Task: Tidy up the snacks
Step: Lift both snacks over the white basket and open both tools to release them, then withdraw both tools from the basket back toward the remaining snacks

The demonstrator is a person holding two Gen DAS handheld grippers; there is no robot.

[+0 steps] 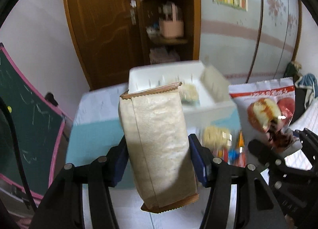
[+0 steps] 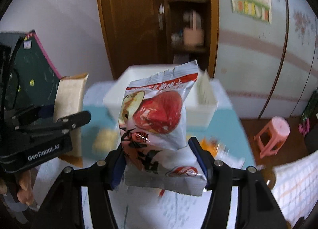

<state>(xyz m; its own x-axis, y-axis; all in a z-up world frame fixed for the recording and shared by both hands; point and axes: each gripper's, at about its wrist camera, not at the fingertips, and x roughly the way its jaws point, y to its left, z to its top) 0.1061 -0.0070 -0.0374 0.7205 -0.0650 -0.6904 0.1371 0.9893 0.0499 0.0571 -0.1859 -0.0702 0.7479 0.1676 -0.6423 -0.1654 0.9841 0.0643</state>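
Left gripper (image 1: 158,161): clenched on a tall beige paper-look snack packet with brown crimped ends (image 1: 157,145); the blue pads press its two long sides, and the packet stands nearly upright, tilted a little to the left at the top, lifted above the table.
Right gripper (image 2: 159,161): grasping a white plastic snack bag printed with a red apple (image 2: 157,125) by its lower half; the bag stands upright, clear of the table.
Spacing of the two: in the right wrist view the left gripper and its packet sit to the left of the apple bag, with a gap between them.
White rectangular plastic bin (image 1: 210,107): at the far edge of the table, straight ahead of both grippers; its near rim lies beyond the packet's top edge. Something pale lies inside, blurred.
Table with light blue and white cover (image 1: 93,133): bare blue strip between the grippers and the bin's near wall.
Loose snacks (image 1: 220,139): yellow and bright-coloured packets on the table before the bin's right corner, blurred.
Left edge: a green chalkboard with pink frame (image 1: 29,121) leans just off the table's left side.
Right edge: a pink plastic stool (image 2: 272,135) stands on the floor beyond the table's right side.
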